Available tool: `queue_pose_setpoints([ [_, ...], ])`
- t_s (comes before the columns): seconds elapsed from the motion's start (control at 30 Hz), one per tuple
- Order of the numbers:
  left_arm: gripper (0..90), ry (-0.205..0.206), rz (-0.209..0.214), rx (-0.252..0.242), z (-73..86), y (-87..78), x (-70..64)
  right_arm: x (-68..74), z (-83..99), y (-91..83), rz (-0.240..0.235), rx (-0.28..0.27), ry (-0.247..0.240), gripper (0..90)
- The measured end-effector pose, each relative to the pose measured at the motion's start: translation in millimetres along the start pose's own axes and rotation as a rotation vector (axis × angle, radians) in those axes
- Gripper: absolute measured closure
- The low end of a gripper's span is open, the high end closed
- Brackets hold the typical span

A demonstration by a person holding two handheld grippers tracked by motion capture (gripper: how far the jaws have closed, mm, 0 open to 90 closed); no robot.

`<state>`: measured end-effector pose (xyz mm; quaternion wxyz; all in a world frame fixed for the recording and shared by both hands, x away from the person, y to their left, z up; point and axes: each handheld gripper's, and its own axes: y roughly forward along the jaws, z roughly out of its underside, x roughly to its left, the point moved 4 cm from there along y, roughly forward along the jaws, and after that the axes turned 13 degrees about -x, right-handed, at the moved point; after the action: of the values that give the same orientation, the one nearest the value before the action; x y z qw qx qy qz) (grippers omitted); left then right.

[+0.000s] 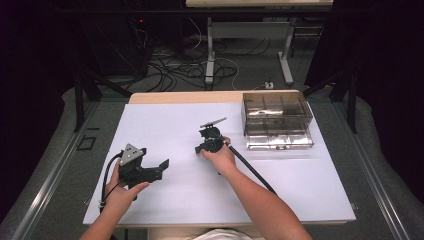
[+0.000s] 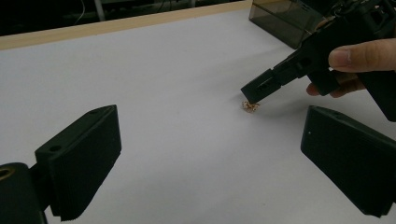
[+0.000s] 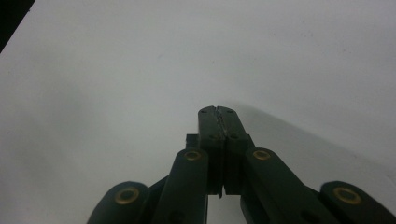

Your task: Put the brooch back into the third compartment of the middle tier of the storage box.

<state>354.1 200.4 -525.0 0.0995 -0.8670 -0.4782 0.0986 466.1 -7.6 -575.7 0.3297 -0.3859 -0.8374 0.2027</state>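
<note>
- Tongs first: the right tongs (image 2: 254, 91) point down at the white surface (image 1: 175, 125), jaws pressed together, tips right at a small golden tangle (image 2: 250, 106) of what looks like thin chain.
- Whether the tips actually pinch the tangle, I cannot tell.
- Left tongs (image 1: 150, 172) rest near the surface's left edge, jaws spread wide, nothing between them.
- A clear drawer box (image 1: 277, 120) stands at the far right.
- The golden tangle lies mid-surface, well apart from the box.
</note>
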Motion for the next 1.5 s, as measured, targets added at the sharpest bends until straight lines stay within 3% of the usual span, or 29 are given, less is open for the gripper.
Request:
queue_pose_setpoints([
  [0.13, 5.3, 0.004, -0.001, 0.001, 0.0, -0.1, 0.3, -1.1, -0.4, -1.1, 0.005, -0.007, -0.021, 90.0],
  [0.33, 5.3, 0.005, 0.003, 0.009, -0.1, -0.6, 0.4, 0.0, -2.1, -4.1, 0.014, -0.006, -0.004, 90.0],
  [0.87, 5.3, -0.001, 0.004, 0.005, 0.1, 0.1, -0.2, 1.5, -10.9, -14.2, 0.026, -0.060, 0.017, 90.0],
  [1.5, 5.3, 0.002, 0.001, 0.005, 0.0, 0.1, 0.4, -1.1, -20.7, -30.2, 0.039, -0.147, 0.003, 90.0],
])
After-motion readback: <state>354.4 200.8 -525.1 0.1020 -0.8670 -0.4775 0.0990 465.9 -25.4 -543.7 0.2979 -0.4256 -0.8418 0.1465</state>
